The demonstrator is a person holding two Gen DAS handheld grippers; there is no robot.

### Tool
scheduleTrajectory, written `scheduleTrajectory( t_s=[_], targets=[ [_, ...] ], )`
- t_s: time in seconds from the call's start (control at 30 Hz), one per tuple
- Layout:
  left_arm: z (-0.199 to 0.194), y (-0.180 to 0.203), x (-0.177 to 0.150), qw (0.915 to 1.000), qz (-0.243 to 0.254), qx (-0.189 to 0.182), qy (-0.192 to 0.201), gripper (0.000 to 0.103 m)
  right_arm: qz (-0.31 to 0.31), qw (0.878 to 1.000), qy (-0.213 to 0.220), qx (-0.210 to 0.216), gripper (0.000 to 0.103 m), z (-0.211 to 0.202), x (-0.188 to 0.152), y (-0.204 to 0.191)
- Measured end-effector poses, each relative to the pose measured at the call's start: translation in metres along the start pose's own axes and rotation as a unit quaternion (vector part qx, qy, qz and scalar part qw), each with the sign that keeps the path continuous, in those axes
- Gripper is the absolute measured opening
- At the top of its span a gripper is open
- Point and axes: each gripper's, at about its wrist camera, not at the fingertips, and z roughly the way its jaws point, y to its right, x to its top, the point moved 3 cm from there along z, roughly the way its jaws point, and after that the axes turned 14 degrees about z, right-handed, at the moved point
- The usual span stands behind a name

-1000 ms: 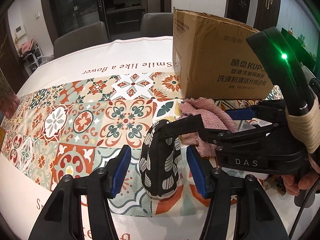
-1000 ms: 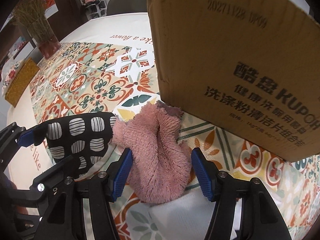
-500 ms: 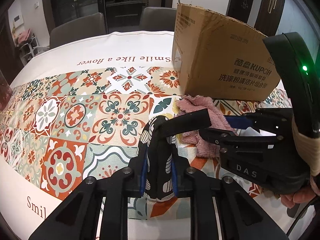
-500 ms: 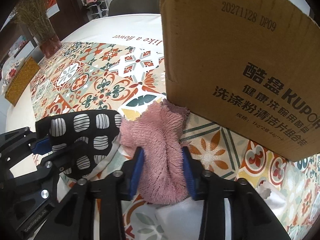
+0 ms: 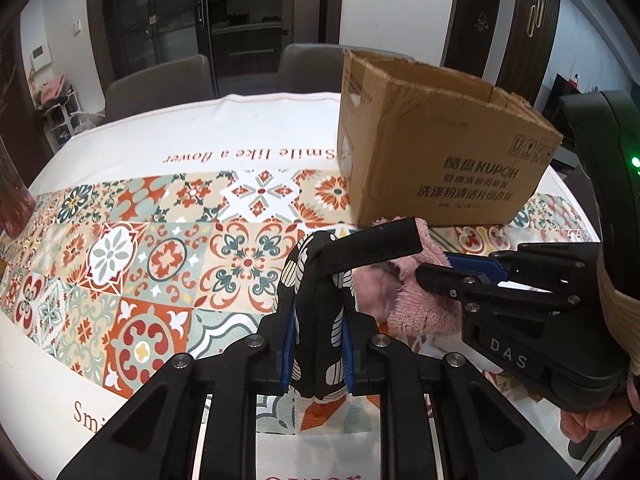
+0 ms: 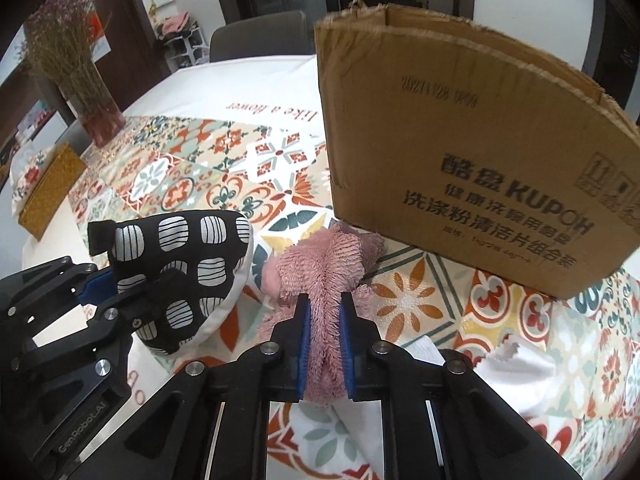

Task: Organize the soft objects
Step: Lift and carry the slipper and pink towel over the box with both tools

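Observation:
My left gripper (image 5: pixel 317 322) is shut on a black oven mitt with white patches (image 5: pixel 320 320) and holds it above the patterned tablecloth. The mitt also shows at the left of the right wrist view (image 6: pixel 180 268), held by the left gripper (image 6: pixel 108 292). My right gripper (image 6: pixel 325 332) is shut on a fluffy pink cloth (image 6: pixel 328 280), lifted just in front of the open cardboard box (image 6: pixel 460 152). In the left wrist view the pink cloth (image 5: pixel 404 296) hangs in the right gripper (image 5: pixel 436 258), below the box (image 5: pixel 440 152).
A vase of dried flowers (image 6: pixel 80 72) and a woven tissue box (image 6: pixel 48 192) stand at the table's left. A white cloth (image 6: pixel 516 360) lies on the table at the right. Two grey chairs (image 5: pixel 160 84) stand behind the table.
Both grippers went from open to shut: the left on the mitt, the right on the pink cloth. Both have since lifted up, so the box's open top shows.

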Motion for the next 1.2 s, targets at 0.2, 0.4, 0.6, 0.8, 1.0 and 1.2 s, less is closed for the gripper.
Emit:
scheduleTrajectory(
  t_s=[0.2, 0.4, 0.6, 0.8, 1.0, 1.2],
  targets=[
    [-0.019, 0.002, 0.008, 0.9998, 0.003, 0.001, 0.02, 0.019, 0.01, 1.0, 0.028, 0.0, 0.014, -0.027, 0.0, -0.003],
    [-0.043, 0.007, 0.021, 0.9989, 0.012, 0.002, 0.045, 0.019, 0.026, 0.998, 0.056, -0.001, 0.014, -0.057, 0.002, -0.002],
    [-0.066, 0.013, 0.036, 0.9975, 0.021, 0.003, 0.067, 0.019, 0.039, 0.995, 0.087, -0.004, 0.014, -0.086, 0.006, 0.001],
    [-0.083, 0.019, 0.052, 0.9961, 0.027, 0.0, 0.084, 0.019, 0.049, 0.991, 0.121, -0.007, 0.014, -0.119, 0.009, 0.004],
    [-0.1, 0.025, 0.071, 0.9932, 0.043, -0.003, 0.108, 0.019, 0.055, 0.986, 0.156, -0.01, 0.014, -0.15, 0.013, 0.008],
    [-0.114, 0.033, 0.092, 0.9898, 0.055, -0.004, 0.131, 0.019, 0.064, 0.981, 0.183, -0.014, 0.014, -0.174, 0.022, 0.012]
  ],
)
